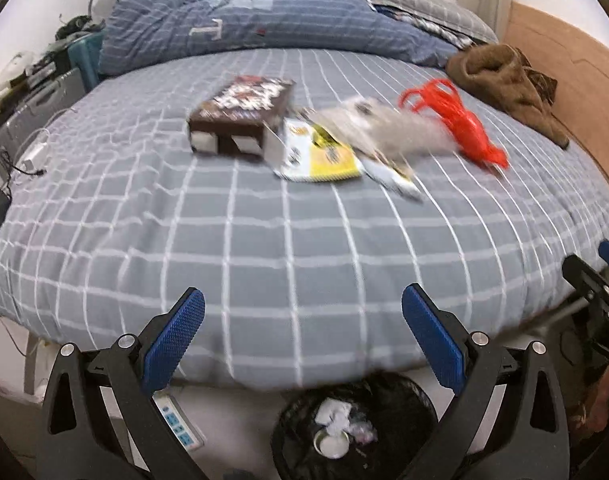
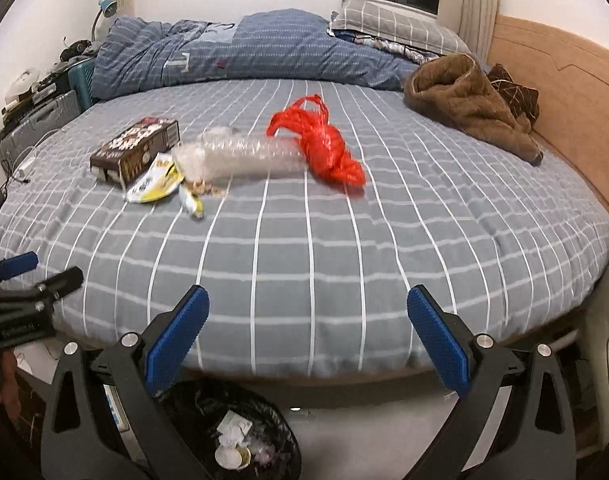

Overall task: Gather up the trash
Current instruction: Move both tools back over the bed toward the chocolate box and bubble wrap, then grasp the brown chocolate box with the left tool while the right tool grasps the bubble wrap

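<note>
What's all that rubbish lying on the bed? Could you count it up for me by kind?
Brown cardboard box: 1
Clear plastic bottle: 1
Red plastic bag: 1
Yellow-and-white wrappers: at least 2, a big one and a small one beside it; blur hides any more
Total: at least 5 pieces on the bed

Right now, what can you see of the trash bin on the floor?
The trash bin stands upright on the pale floor at the foot of the bed, partly under its edge. It is round, lined with a black bag, and already holds crumpled white paper and a small white cup. Neither gripper touches it.
</note>
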`<state>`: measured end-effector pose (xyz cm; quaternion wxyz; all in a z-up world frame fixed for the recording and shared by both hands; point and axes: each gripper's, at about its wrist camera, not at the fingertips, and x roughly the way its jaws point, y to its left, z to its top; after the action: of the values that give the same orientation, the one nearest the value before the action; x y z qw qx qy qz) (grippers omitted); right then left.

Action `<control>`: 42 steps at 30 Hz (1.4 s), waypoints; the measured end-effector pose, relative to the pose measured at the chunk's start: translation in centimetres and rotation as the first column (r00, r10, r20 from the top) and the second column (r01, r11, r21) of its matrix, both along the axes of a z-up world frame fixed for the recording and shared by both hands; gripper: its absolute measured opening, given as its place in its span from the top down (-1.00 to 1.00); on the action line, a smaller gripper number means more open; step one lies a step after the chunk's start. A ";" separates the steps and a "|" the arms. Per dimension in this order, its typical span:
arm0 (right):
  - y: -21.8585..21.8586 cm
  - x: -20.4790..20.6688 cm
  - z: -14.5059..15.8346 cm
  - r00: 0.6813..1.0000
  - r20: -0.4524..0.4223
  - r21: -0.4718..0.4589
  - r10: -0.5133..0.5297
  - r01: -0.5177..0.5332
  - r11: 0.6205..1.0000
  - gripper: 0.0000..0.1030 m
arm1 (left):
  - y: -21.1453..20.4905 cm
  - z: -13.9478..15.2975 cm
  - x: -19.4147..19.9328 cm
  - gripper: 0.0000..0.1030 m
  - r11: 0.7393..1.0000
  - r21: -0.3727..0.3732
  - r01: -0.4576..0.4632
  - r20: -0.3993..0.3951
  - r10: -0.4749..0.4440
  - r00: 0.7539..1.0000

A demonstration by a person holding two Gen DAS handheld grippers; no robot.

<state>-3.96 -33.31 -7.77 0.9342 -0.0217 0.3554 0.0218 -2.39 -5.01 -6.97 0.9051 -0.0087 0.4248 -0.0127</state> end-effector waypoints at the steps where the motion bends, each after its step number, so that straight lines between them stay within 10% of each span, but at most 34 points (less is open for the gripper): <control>1: 0.1 0.6 0.1 1.000 -0.001 0.004 0.003 -0.003 1.000 -0.85 | 0.4 0.2 0.7 -0.89 1.000 -0.005 -0.008 0.006 0.008 1.000; 23: 5.9 15.2 1.1 0.996 0.005 -0.023 0.084 -0.083 0.996 -0.85 | 5.1 0.3 16.5 -0.89 0.999 0.010 -0.034 0.026 0.034 0.999; 42: 9.8 22.4 -2.4 0.988 -0.105 -0.001 0.115 -0.116 0.993 -0.79 | 6.9 -1.1 22.6 -0.89 0.997 0.048 0.053 -0.026 -0.052 0.998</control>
<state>18.43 -23.56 -10.15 0.9114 -0.0443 0.4021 0.0758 20.19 1.89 -8.06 0.8991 0.0241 0.4363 -0.0259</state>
